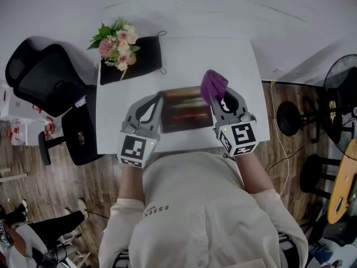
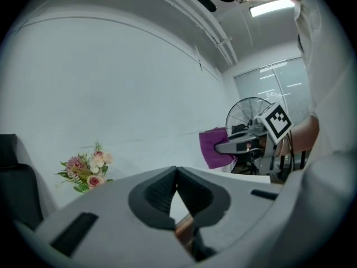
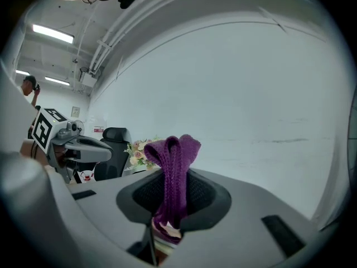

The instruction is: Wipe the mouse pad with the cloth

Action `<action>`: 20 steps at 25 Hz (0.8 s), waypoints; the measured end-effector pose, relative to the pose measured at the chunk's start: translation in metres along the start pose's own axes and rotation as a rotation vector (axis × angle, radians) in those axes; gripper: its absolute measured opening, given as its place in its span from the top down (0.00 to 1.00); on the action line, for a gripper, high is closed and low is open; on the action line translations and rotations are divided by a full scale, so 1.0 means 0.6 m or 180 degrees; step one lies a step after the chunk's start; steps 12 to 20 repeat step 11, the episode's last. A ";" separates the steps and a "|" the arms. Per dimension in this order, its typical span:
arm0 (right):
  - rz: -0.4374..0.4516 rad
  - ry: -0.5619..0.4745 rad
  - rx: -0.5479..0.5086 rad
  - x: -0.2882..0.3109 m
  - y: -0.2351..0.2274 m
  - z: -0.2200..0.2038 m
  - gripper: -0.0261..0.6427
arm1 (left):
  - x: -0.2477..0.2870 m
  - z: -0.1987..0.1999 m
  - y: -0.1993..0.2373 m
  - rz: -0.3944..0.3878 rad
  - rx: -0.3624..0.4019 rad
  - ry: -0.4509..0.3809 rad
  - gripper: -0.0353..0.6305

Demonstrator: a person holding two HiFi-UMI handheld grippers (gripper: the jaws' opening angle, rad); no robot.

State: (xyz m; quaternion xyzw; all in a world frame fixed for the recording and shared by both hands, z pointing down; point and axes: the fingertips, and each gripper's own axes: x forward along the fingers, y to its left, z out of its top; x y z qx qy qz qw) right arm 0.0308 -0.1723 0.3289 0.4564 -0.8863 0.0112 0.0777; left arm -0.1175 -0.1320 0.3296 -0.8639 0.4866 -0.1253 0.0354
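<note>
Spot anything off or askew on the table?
Nothing spilled or damaged. The flower bouquet lies on a black fabric piece set crooked to the white table's edges, at its far left corner. The purple cloth is bunched up in the right gripper.

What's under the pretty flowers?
The flowers lie on a black fabric piece, which rests on the white table. The part of the fabric right beneath the flowers is covered, so I cannot see it.
</note>
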 end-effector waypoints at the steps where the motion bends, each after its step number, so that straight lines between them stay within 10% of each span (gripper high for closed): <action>1: -0.0036 -0.0016 0.0005 0.001 -0.002 0.003 0.83 | -0.001 0.002 0.002 0.0005 0.0004 -0.0005 0.94; 20: -0.0027 0.0007 -0.0027 0.004 0.001 -0.001 0.83 | 0.000 -0.001 0.009 0.0037 -0.0115 0.0024 0.94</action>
